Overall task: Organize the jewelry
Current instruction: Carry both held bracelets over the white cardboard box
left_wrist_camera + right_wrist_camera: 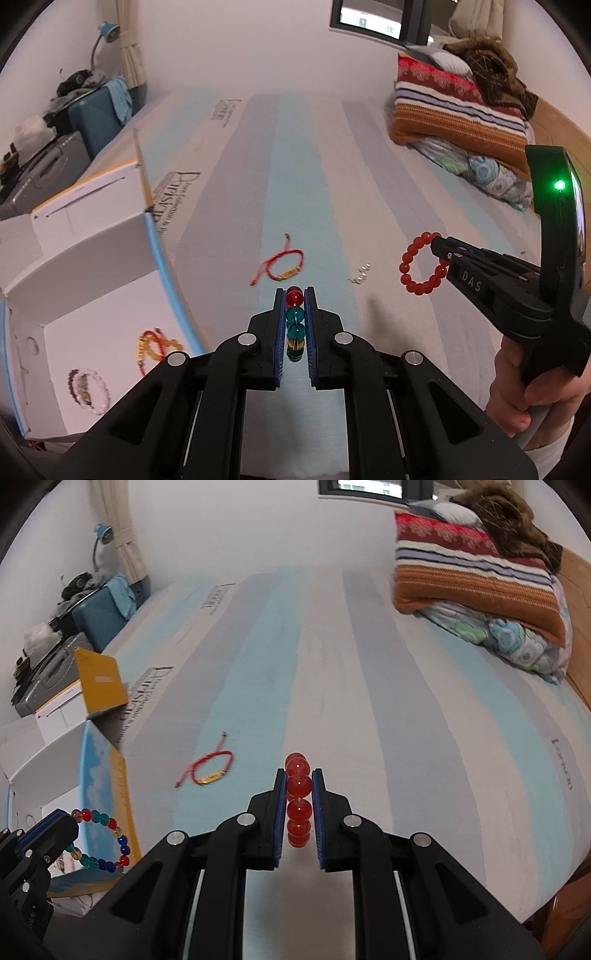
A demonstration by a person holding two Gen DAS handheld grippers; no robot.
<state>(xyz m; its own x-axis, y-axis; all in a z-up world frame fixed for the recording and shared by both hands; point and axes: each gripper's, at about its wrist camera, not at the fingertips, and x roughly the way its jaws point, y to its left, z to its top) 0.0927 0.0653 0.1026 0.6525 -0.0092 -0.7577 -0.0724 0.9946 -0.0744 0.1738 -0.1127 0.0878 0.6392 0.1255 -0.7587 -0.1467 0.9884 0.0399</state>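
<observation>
My left gripper [294,295] is shut on a multicoloured bead bracelet [294,325], held above the striped bed; the bracelet also shows in the right wrist view [101,843], hanging by the box. My right gripper [299,775] is shut on a red bead bracelet [298,808], seen as a ring in the left wrist view [421,264]. A red cord bracelet with a gold bar [284,266] lies on the bed ahead, also in the right wrist view [210,770]. Small silver beads [362,275] lie to its right.
An open white box [110,280] stands on the bed's left and holds a pale bead bracelet [90,389] and orange-red bracelets [157,345]. Folded blankets and pillows [461,110] are piled at the far right. Suitcases [92,122] stand beyond the left edge.
</observation>
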